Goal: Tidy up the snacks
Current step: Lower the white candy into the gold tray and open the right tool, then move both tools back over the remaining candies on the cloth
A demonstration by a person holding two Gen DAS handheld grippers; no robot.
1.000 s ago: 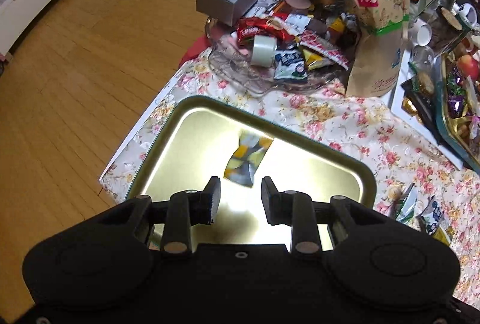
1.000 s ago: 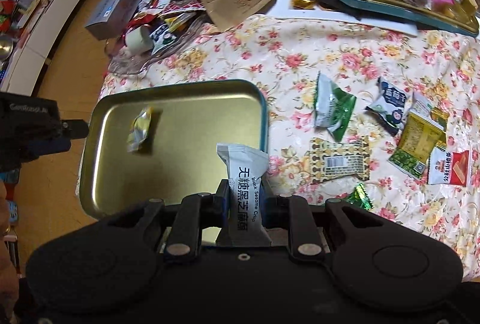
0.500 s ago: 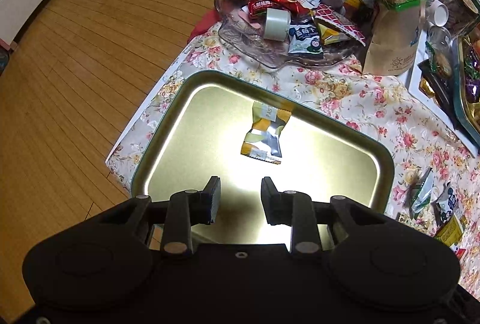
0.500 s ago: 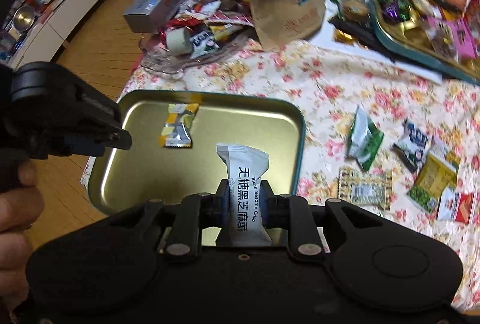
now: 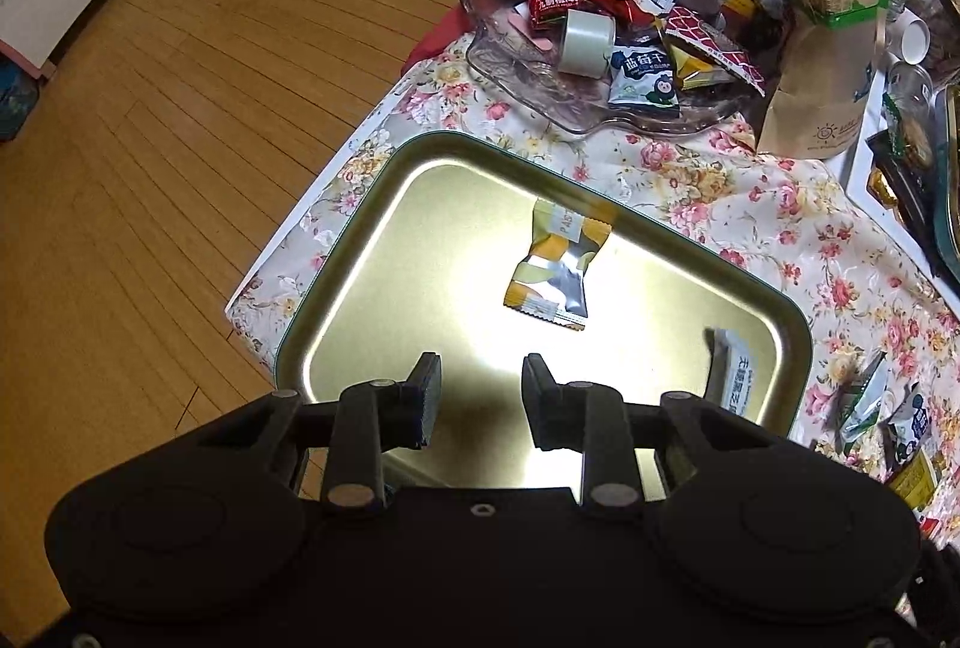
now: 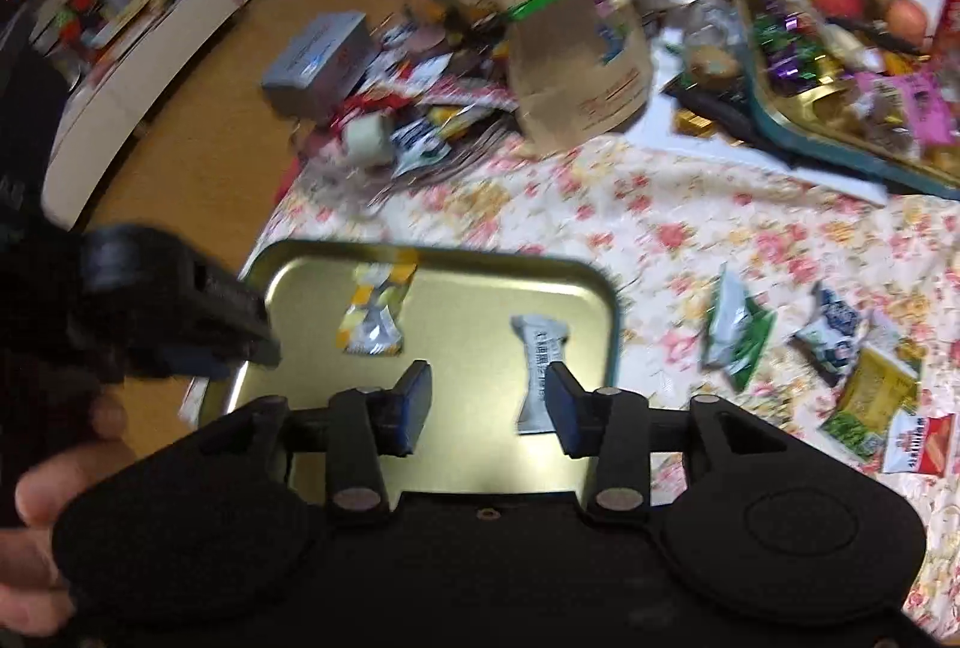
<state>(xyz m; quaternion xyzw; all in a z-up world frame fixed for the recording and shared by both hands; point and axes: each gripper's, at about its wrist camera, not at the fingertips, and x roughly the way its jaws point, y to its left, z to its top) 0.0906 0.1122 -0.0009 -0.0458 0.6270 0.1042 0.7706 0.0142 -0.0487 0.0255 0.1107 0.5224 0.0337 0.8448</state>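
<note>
While the right gripper (image 6: 487, 408) hangs above the gold tray (image 6: 609, 300), its jaws are opening and nothing is pinched between them; the white sesame-crisp packet (image 6: 538, 357) sits just past the right-hand finger, at about one o'clock from the gap, over the tray floor near its right rim, though blur keeps me from telling whether it has fully settled. In the left wrist view the same packet shows at the tray's four o'clock corner. The left gripper (image 5: 480, 396) is poised over the tray's near edge with its jaws parted a moderate way and empty. A yellow-and-silver packet (image 5: 555, 267) already lies near the tray's middle, toward twelve o'clock. So two snacks look delivered, and I judge the sorting to be at an early stage. Left on the floral tablecloth (image 6: 660, 228), at roughly three o'clock from the tray, are a green packet (image 6: 735, 333), a dark blue packet (image 6: 837, 336), a yellow-green packet (image 6: 873, 399) and a red-and-white packet (image 6: 915, 444), each lying apart from the tray. Whether the heaped glass dish (image 5: 540, 96) at twelve o'clock also needs sorting cannot be told.
</note>
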